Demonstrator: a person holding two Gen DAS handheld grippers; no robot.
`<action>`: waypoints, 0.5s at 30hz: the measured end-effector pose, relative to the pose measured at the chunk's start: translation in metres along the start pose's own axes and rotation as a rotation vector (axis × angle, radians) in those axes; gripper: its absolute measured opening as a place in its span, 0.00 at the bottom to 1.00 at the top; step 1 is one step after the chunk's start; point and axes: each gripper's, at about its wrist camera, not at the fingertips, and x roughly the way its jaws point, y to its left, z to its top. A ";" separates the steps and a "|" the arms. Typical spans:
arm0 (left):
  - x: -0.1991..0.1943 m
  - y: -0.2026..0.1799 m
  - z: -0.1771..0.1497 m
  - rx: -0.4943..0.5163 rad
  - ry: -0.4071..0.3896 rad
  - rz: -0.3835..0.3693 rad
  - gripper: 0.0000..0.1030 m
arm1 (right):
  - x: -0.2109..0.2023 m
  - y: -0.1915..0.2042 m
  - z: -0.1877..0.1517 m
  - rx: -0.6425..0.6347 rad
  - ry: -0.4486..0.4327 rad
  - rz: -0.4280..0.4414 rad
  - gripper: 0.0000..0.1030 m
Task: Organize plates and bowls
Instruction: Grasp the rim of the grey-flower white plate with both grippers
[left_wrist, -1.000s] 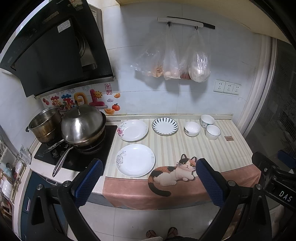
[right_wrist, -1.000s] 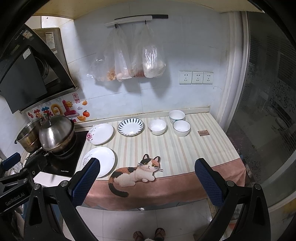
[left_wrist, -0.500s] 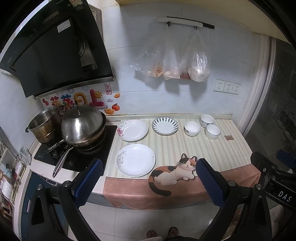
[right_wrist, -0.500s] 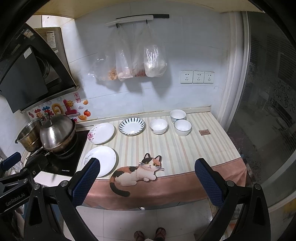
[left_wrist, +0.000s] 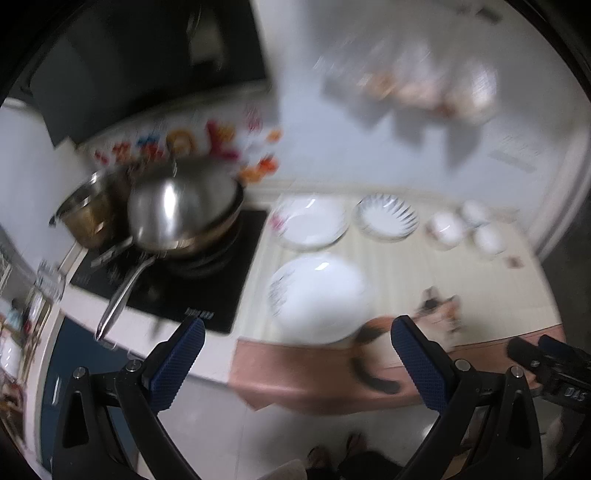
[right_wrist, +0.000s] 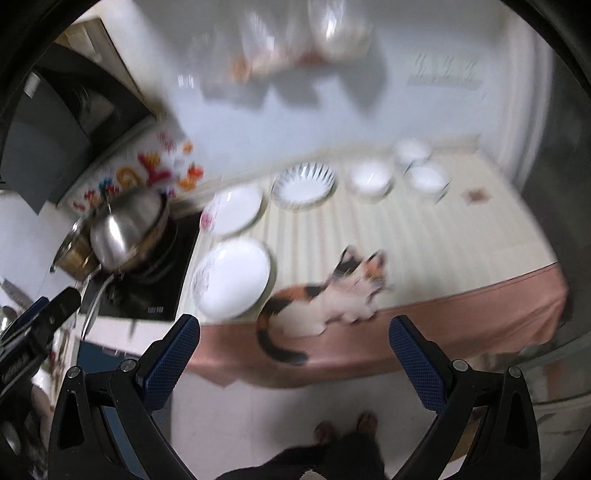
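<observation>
Both views are motion-blurred. On the striped counter mat lie a near white plate (left_wrist: 317, 295) (right_wrist: 232, 282), a far white floral plate (left_wrist: 312, 227) (right_wrist: 232, 210), a blue-patterned plate (left_wrist: 388, 218) (right_wrist: 303, 182) and three white bowls (left_wrist: 445, 229) (right_wrist: 369, 179). My left gripper (left_wrist: 295, 354) is open and empty, held in front of the counter edge near the closest plate. My right gripper (right_wrist: 293, 354) is open and empty, also in front of the counter edge.
A black cooktop (left_wrist: 177, 280) at the left carries a lidded steel pan (left_wrist: 181, 210) and a pot (left_wrist: 85, 218). A cat picture (right_wrist: 325, 291) marks the mat's front. Plastic bags (left_wrist: 424, 88) hang on the wall. The other gripper shows at each view's edge (left_wrist: 550, 369) (right_wrist: 33, 325).
Both grippers have moved sharply closer to the counter and tilted, blurring the views. Plates and bowls have not moved. Both stay open.
</observation>
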 end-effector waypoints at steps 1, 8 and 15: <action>0.017 0.005 0.000 -0.010 0.033 -0.003 1.00 | 0.019 0.000 0.001 -0.005 0.029 0.011 1.00; 0.160 0.039 0.007 -0.098 0.262 0.020 0.99 | 0.175 0.003 0.023 -0.060 0.192 0.061 1.00; 0.270 0.063 0.014 -0.208 0.434 -0.036 0.97 | 0.303 0.019 0.060 -0.120 0.342 0.130 0.97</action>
